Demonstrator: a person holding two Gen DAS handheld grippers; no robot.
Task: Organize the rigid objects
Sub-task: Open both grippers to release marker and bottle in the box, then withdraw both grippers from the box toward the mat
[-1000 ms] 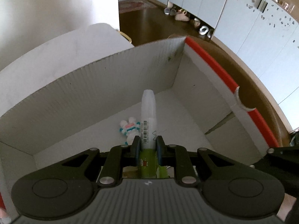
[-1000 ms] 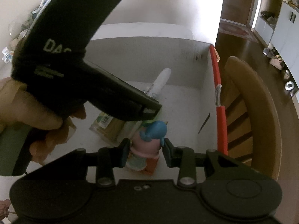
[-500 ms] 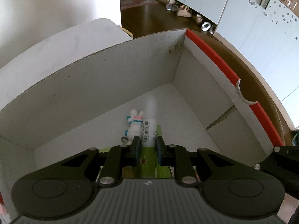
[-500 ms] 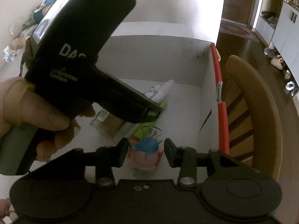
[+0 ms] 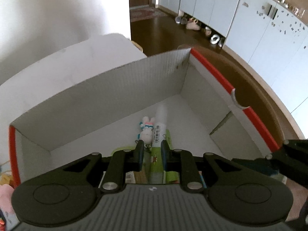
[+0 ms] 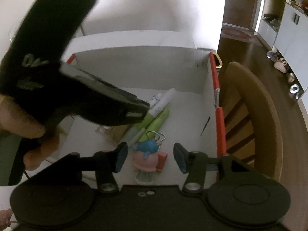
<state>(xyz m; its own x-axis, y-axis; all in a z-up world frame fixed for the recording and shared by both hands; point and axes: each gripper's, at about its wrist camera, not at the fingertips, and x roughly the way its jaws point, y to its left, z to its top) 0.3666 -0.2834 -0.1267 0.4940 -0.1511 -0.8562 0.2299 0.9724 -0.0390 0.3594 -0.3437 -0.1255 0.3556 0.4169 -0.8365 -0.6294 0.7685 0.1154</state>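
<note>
A white cardboard box (image 5: 96, 88) with red edges holds the objects. My left gripper (image 5: 152, 150) hangs over it, jaws a little apart. Below it, a white-capped green tube (image 5: 160, 123) lies on the box floor beside a small bunny keychain (image 5: 147, 130). In the right wrist view my right gripper (image 6: 151, 158) is wide open above a pink and blue toy (image 6: 148, 154) lying on the floor of the box (image 6: 134, 67). The tube (image 6: 165, 100) lies beside a second green tube (image 6: 157, 123), with the left gripper (image 6: 143, 107) over its lower end.
A wooden chair (image 6: 259, 115) stands right against the box's red right edge. A hand (image 6: 19, 119) holds the left gripper's handle at the left. A brownish packet (image 6: 117, 132) lies in the box under the left gripper. White cabinets (image 5: 250, 19) line the far wall.
The tube dropped from my left gripper's fingers onto the box floor beside the bunny. My right gripper opened wide, and the pink and blue toy now lies in the box.
</note>
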